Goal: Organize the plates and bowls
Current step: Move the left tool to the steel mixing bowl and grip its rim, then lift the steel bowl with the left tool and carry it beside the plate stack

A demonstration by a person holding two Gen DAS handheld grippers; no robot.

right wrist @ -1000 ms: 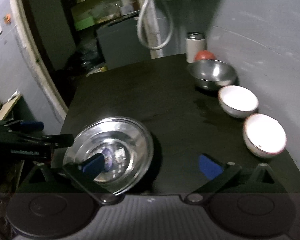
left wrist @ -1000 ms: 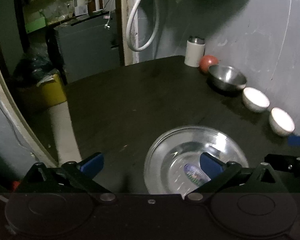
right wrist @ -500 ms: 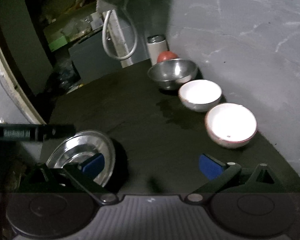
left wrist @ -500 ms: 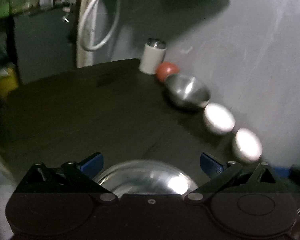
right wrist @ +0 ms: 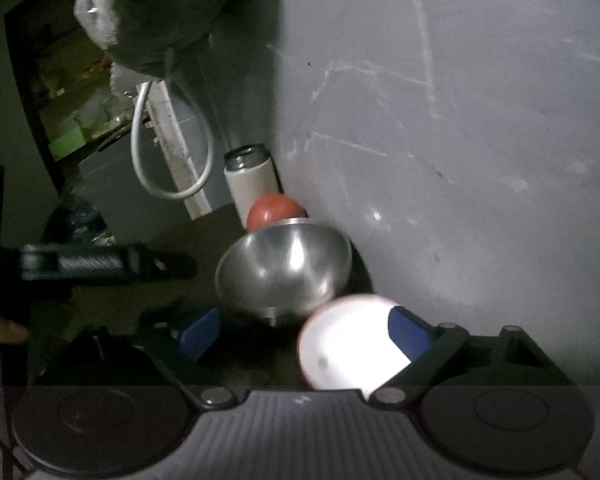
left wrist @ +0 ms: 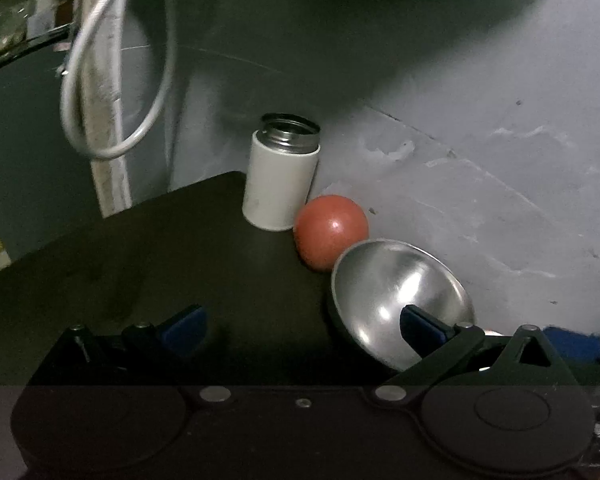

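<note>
My left gripper [left wrist: 300,322] stands wide, holding nothing; its right finger [left wrist: 422,322] sits over the steel bowl [left wrist: 396,300], which rests on the dark table [left wrist: 140,264] against the wall beside a red ball [left wrist: 330,236] and a white canister [left wrist: 280,184]. My right gripper [right wrist: 304,330] has just been closing a little yet stays wide, its right pad over the white bowl [right wrist: 348,344], contact unclear.

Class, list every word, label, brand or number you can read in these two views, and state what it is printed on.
None can be read.
White canister: plain side, no label showing.
Steel bowl and white bowl: no markings visible.
Shelf clutter behind: too dark and blurred to read.
</note>
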